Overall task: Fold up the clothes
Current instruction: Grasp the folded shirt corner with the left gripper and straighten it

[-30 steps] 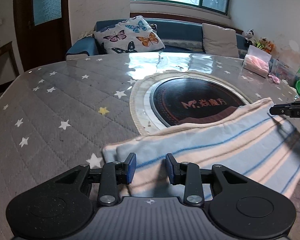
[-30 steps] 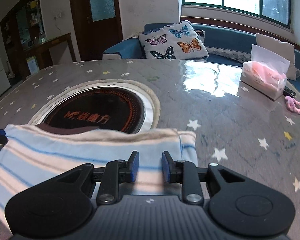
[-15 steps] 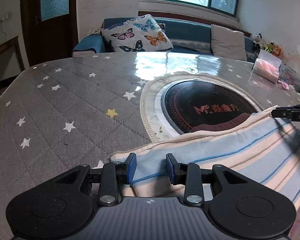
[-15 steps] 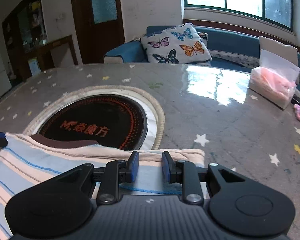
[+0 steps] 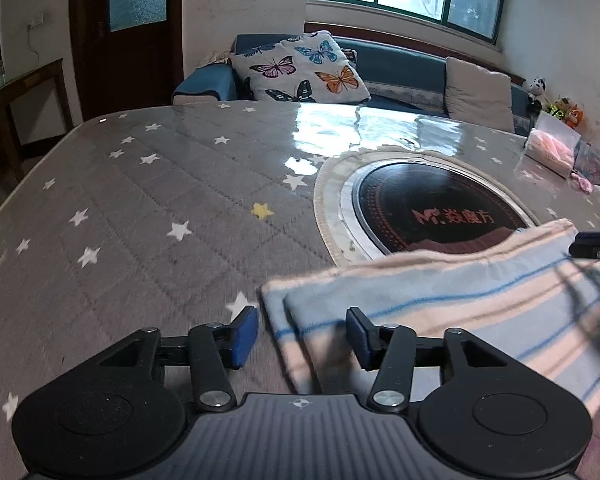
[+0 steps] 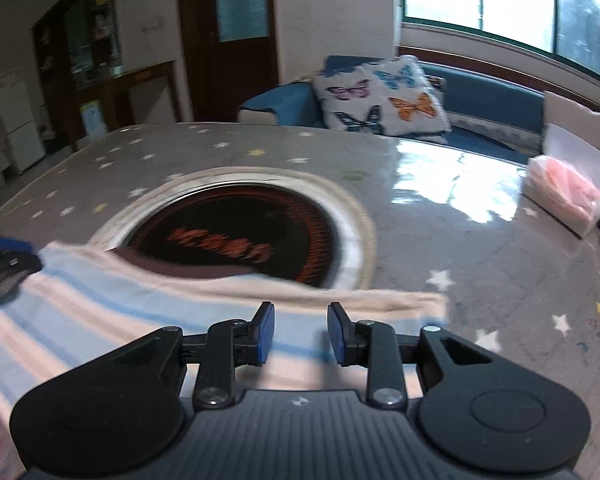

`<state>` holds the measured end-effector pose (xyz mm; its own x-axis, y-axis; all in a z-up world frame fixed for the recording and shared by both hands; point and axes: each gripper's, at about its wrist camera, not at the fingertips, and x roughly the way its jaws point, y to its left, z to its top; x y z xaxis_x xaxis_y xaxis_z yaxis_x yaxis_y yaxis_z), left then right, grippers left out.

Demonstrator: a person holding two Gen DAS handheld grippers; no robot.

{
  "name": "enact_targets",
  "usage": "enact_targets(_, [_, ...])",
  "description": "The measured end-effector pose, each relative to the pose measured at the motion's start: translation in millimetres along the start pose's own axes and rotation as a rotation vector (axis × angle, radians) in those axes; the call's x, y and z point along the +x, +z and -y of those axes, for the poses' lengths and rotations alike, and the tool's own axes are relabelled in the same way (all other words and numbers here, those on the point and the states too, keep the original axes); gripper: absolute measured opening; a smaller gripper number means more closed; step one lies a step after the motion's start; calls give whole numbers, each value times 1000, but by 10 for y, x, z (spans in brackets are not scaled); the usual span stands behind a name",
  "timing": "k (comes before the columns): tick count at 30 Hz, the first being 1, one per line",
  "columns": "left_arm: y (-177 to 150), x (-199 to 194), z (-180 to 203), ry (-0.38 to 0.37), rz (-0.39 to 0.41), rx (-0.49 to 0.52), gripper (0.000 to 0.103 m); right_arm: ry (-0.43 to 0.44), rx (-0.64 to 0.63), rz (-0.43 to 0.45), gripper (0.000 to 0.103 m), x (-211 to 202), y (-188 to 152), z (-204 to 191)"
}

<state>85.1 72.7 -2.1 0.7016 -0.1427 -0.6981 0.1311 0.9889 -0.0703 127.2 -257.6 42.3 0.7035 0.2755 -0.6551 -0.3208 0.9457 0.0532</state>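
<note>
- The garment (image 5: 440, 300) lies flat on the near part of the table (image 5: 140, 208), a striped blue-and-cream piece already doubled over, its far edge overlapping the rim of the round black hob (image 5: 432, 212) set into the tabletop.
- Its long axis runs across the table from one gripper to the other — the stripes follow that same line. The layered end sits in front of the left gripper (image 5: 302, 330); the other end lies before the right gripper (image 6: 300, 334).
- Both grippers have just been opening. The left one's jaws stand well apart with the cloth's corner lying loose between them, not pinched; the right one's jaws are parted less, above the cloth, pressing nothing. Both have let go.
- Risk: the fold looks soft, and the upper layer at the left end is offset from the lower, so a pad dragging on withdrawal could pull the layers further out of line.
- Risk: the far edge sits on the hob — a careless next fold could leave it bunched there.
- Both views are blurred by motion; whether any pad brushes the fabric cannot be told.
</note>
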Motion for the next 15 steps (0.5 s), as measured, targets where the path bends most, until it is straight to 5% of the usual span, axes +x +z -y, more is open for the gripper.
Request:
enact_targets(1, [-34,-43,7,-4,-2,4,59,23,-15,-6,43,-38,-31,-68])
enact_targets(15, [-723,-744,41,-42,-23,73,80,196,-250,-67,49,-404,-457,-944])
